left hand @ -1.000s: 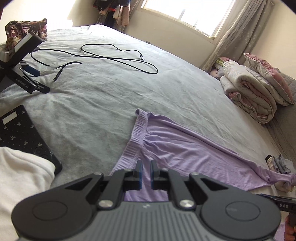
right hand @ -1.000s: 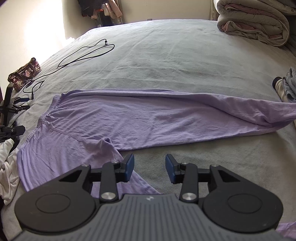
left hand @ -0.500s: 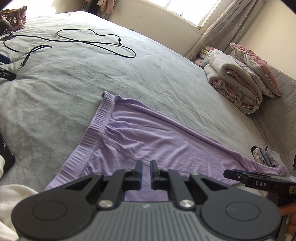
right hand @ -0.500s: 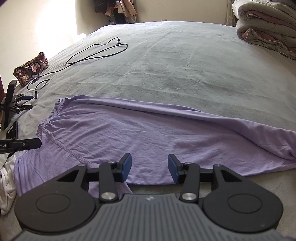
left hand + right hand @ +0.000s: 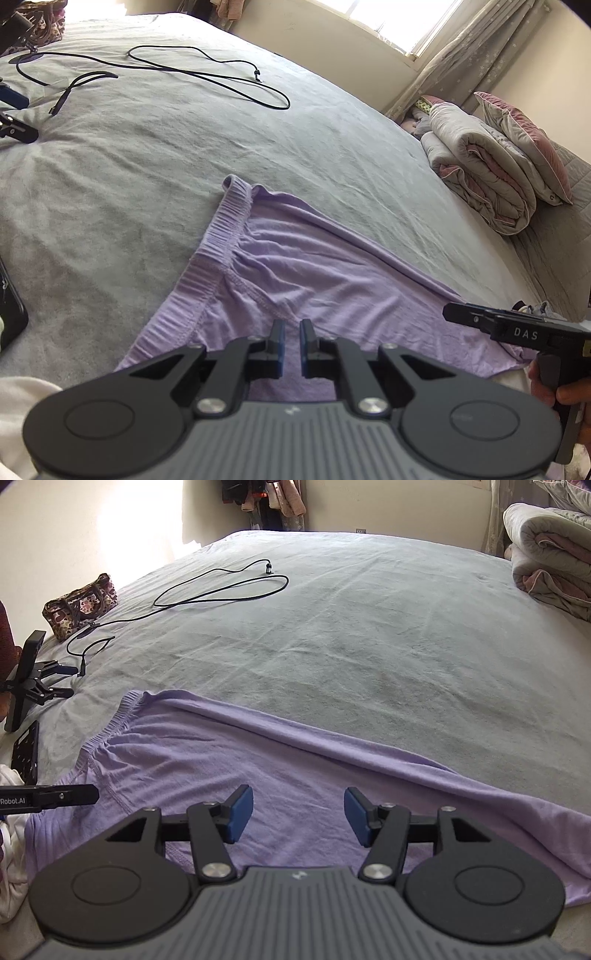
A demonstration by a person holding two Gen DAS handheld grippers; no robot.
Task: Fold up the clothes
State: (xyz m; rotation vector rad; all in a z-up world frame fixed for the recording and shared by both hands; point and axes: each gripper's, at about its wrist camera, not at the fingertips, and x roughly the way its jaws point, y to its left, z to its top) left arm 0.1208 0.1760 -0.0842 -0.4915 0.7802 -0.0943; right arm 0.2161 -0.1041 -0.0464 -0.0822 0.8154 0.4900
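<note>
The lilac trousers [image 5: 288, 760] lie flat on the grey bedspread [image 5: 369, 635], long axis slanting from the ribbed elastic waistband [image 5: 221, 229] at the left down toward the right, the legs laid one over the other in soft wrinkled knit. The left gripper [image 5: 290, 345] hangs over the seat with its jaws drawn together on nothing. The right gripper [image 5: 298, 818] is over the leg with jaws that have just been opening, parted, the fabric lying under them ungripped

both views are taken from low over a grey bed [image 5: 155, 155], angled downward along each gripper's fingers. the left wrist view is faced toward the far right window corner; the right wrist view toward the far wall. lilac trousers [image 5: 295, 280] and a black cable [image 5: 221, 590] are shared.
</note>
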